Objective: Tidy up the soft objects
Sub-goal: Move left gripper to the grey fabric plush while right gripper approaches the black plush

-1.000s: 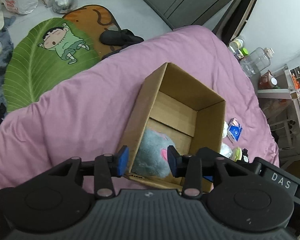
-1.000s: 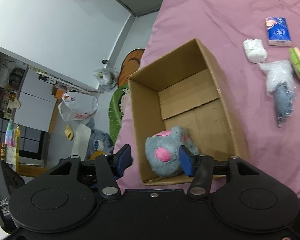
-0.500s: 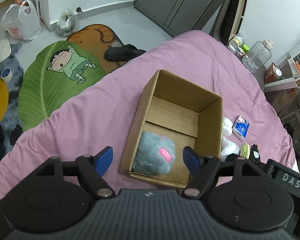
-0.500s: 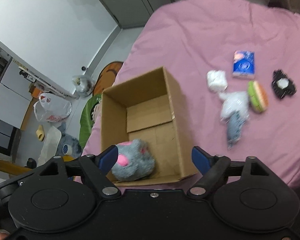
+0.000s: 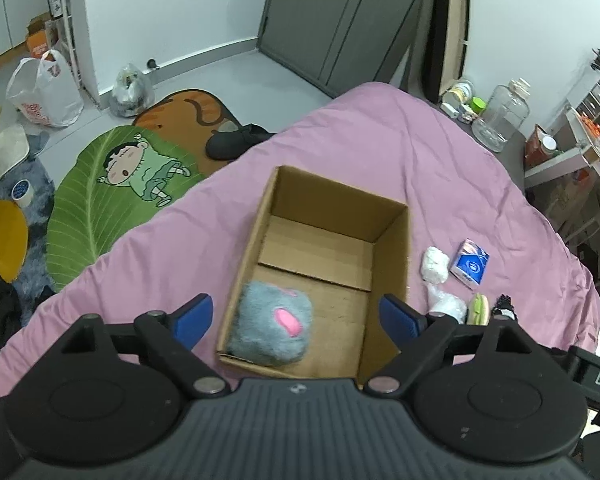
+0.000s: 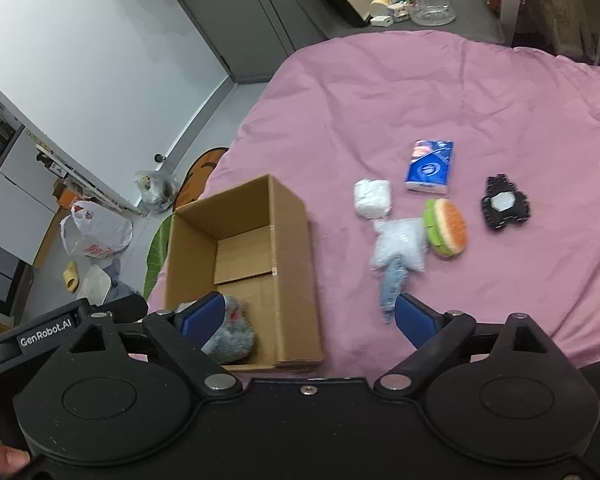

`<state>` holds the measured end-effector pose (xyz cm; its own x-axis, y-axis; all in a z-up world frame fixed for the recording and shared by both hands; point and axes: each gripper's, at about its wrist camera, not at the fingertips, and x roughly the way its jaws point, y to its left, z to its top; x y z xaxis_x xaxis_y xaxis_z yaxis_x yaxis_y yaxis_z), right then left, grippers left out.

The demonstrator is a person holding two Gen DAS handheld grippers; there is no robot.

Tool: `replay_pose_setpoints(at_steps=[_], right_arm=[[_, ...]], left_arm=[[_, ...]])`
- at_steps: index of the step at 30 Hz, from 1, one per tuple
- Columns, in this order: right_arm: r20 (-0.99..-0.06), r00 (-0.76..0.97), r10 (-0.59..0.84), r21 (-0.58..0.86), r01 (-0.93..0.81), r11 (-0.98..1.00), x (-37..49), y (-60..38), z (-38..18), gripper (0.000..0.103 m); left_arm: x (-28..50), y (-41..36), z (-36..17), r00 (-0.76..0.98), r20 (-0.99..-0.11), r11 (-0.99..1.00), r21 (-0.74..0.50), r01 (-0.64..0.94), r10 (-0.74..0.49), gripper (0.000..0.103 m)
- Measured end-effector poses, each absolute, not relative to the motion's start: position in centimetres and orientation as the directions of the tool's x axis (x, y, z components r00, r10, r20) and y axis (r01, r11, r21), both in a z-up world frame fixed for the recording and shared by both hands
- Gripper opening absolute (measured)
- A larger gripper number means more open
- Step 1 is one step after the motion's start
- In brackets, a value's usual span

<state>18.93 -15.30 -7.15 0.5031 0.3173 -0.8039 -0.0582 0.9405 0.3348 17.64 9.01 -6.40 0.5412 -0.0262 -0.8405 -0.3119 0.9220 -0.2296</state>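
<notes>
A grey plush toy with pink patches (image 5: 274, 330) (image 6: 230, 334) lies in the near corner of an open cardboard box (image 5: 392, 272) (image 6: 292, 264) on a pink bedspread. My left gripper (image 5: 298, 320) hangs above the box, its jaws opening wide, nothing between the pads. My right gripper (image 6: 310, 318) hovers over the box's near right wall, its jaws also opening and empty. Right of the box lie a white cloth bundle (image 6: 373, 199), a blue tissue pack (image 6: 430, 166), a burger plush (image 6: 446, 228), a clear bag with a blue-grey piece (image 6: 398, 252) and a black plush (image 6: 504, 208).
The pink bedspread (image 5: 380, 140) (image 6: 460, 92) falls away to the floor at left, where a green leaf rug (image 5: 100, 208), plastic bags (image 5: 44, 92) and slippers lie. Jars and bottles (image 5: 500, 116) stand on a side surface beyond the bed; shelves at the right.
Both grippers have let go of the grey plush, spread their jaws wide and drawn up and back from the box. The plush now rests in the box's near corner.
</notes>
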Motion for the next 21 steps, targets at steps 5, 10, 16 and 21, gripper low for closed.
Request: replay_pose_setpoints(at_steps=[5, 10, 16, 21], right_arm=[[-0.795, 0.53, 0.295, 0.32, -0.047, 0.946, 18.7, -17.9, -6.8, 0.098], [-0.792, 0.54, 0.287, 0.319, -0.035, 0.947, 18.9, -20.0, -6.9, 0.101], [-0.792, 0.54, 0.284, 0.327, -0.016, 0.945, 19.4, -22.3, -7.3, 0.103], [-0.793, 0.539, 0.286, 0.344, 0.008, 0.939, 19.7, -24.4, -7.7, 0.103]], left_arm=[[18.2, 6.6, -6.2, 0.543, -0.839, 0.933, -0.231, -0.275, -0.048, 0.089], [18.5, 4.5, -6.0, 0.54, -0.84, 0.941, -0.222, -0.257, -0.051, 0.09], [19.4, 2.3, -6.0, 0.498, -0.863, 0.948, -0.225, -0.225, -0.087, 0.095], [19.9, 0.4, -6.1, 0.486, -0.87, 0.955, -0.204, -0.214, -0.077, 0.095]])
